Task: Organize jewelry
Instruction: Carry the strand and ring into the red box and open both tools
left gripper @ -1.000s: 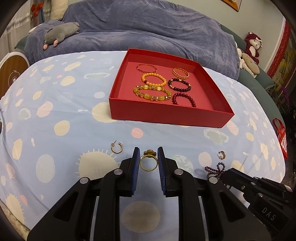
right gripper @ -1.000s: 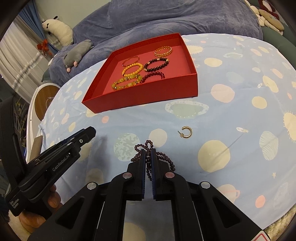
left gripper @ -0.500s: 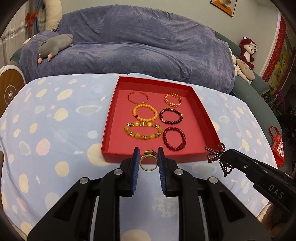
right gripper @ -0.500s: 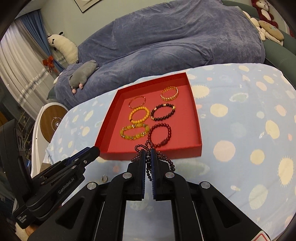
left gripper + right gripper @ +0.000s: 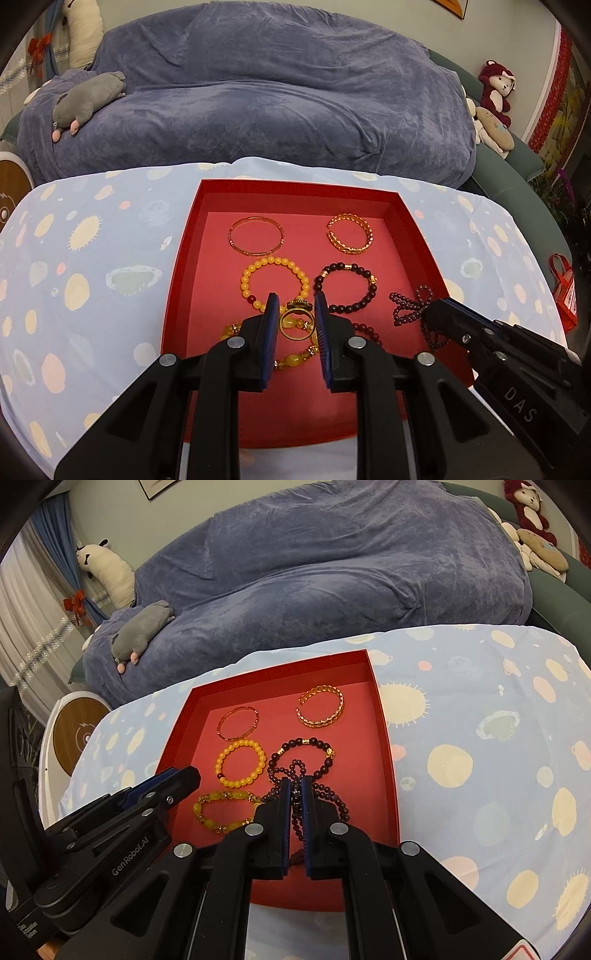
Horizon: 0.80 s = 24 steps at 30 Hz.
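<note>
A red tray [image 5: 184,240] [image 5: 386,731] lies on the spotted blue cloth and holds several bracelets: a thin bangle [image 5: 255,236], a gold cuff [image 5: 349,238], a yellow bead bracelet [image 5: 273,282] and a dark bead bracelet [image 5: 346,286]. My left gripper [image 5: 295,314] is shut on a gold ring [image 5: 295,325] and holds it over the tray's near half. My right gripper [image 5: 294,786] is shut on a dark red bead strand [image 5: 412,308] [image 5: 295,771], which hangs over the tray's right part. The left gripper also shows in the right wrist view [image 5: 166,781].
A sofa under a blue-grey cover [image 5: 277,92] stands behind the table, with a grey plush toy [image 5: 88,99] on it. More plush toys [image 5: 495,107] sit at the far right. A round wooden-topped stool [image 5: 77,727] stands at the left.
Both grippers have risen from the cloth and moved forward over the red tray, each carrying its piece. The earrings on the cloth have dropped out of view.
</note>
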Each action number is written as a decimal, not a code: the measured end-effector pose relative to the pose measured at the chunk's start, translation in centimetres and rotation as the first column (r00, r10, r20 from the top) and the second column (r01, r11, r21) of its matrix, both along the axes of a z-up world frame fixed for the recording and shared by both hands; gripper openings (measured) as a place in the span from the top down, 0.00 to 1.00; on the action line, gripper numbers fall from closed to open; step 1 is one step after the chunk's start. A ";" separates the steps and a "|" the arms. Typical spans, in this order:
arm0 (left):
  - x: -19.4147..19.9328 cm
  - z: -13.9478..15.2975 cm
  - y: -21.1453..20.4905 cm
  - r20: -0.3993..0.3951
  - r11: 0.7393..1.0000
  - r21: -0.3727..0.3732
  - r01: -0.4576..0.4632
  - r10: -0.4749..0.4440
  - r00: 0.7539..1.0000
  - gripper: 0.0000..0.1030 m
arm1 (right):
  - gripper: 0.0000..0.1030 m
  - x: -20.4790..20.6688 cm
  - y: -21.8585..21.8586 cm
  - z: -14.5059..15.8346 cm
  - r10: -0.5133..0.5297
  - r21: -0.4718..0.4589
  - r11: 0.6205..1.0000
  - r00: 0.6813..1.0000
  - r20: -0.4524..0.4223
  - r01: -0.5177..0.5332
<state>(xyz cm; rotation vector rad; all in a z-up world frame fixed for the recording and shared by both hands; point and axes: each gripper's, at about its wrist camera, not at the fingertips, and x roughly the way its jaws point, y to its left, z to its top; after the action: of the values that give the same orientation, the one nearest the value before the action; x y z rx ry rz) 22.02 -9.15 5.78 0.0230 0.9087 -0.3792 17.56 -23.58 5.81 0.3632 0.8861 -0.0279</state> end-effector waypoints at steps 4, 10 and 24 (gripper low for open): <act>1.3 -1.8 -0.4 -0.026 1.000 0.020 -0.001 0.002 1.000 0.81 | 0.95 1.5 0.0 -1.6 0.002 -0.011 1.000 1.000 -0.028 -0.003; 2.5 -3.7 -0.5 -0.055 0.999 0.033 -0.010 0.012 0.998 0.81 | 0.95 2.6 -0.2 -3.7 0.008 -0.009 1.000 0.998 -0.066 -0.009; 2.6 -4.5 -0.1 -0.060 0.999 0.034 -0.036 0.038 0.997 0.63 | 0.75 1.8 0.5 -3.6 0.017 -0.047 0.999 0.999 -0.035 -0.018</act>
<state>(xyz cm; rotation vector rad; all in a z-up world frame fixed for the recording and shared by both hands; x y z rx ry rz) 24.60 -9.21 1.33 0.0250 0.9738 -0.3315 19.37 -23.11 2.22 0.3119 0.9209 -0.0389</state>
